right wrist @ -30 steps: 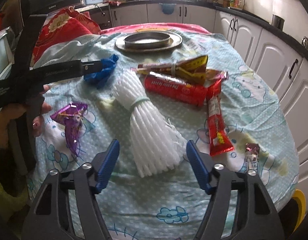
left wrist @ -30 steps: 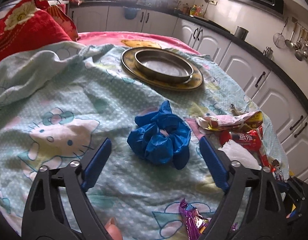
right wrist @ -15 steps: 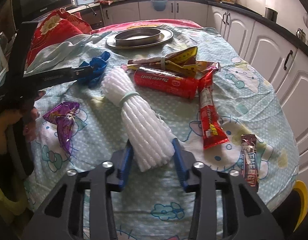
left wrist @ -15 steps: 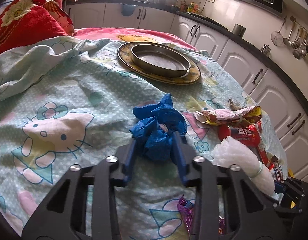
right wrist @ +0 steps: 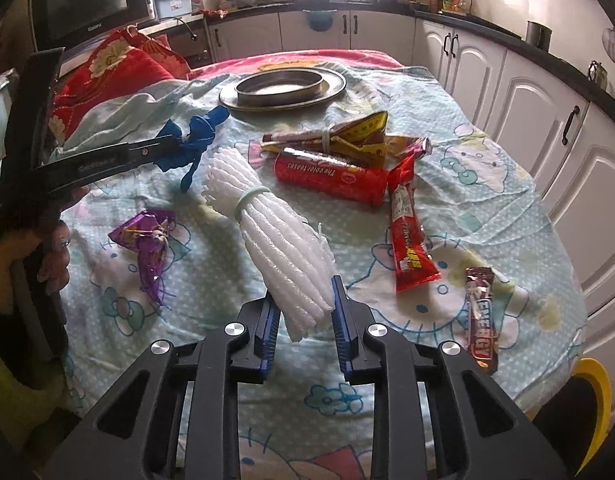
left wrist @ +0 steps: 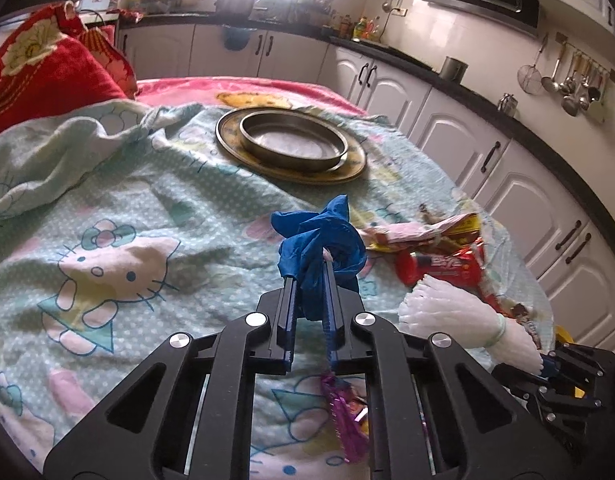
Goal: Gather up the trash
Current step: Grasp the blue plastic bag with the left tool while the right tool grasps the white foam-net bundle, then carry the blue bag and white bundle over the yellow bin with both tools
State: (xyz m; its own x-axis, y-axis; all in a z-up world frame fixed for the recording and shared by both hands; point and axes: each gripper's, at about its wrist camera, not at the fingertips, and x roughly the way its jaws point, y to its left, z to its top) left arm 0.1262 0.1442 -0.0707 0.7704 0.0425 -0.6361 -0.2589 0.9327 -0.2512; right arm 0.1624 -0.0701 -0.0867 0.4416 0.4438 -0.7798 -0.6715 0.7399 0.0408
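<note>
The left gripper [left wrist: 310,276] is clamped tight on the crumpled blue plastic bag [left wrist: 321,236], which bulges out past the blue pads and hangs clear of the cloth in the right wrist view. The right gripper [right wrist: 303,300] has its jaws pressed against the near end of the white bundle of plastic tubes [right wrist: 275,236], tied round with a pale green band; its far end stands up off the cloth in the left wrist view.

Around them the table is covered by a pale green cartoon-cat tablecloth [left wrist: 119,208], rumpled on its left side. On it lie a purple foil wrapper [right wrist: 147,240] to the left of the bundle, and to the right a red biscuit tube wrapper [right wrist: 331,176], a long red sachet [right wrist: 407,232], a yellow folded packet [right wrist: 347,132] and a dark energy-bar wrapper [right wrist: 481,316]. Farther back sits a round metal pan on a brass tray [left wrist: 347,168]. A red flowered cushion [left wrist: 39,76] lies at the far left. White cabinets under a dark worktop [left wrist: 487,92] line the room, with ladles hanging on the wall and a microwave [right wrist: 91,8] by the cushion.

A second ago both grippers stood wide open around their items; both have just been closing, and the blue bag, then resting on the cloth, is now raised.
</note>
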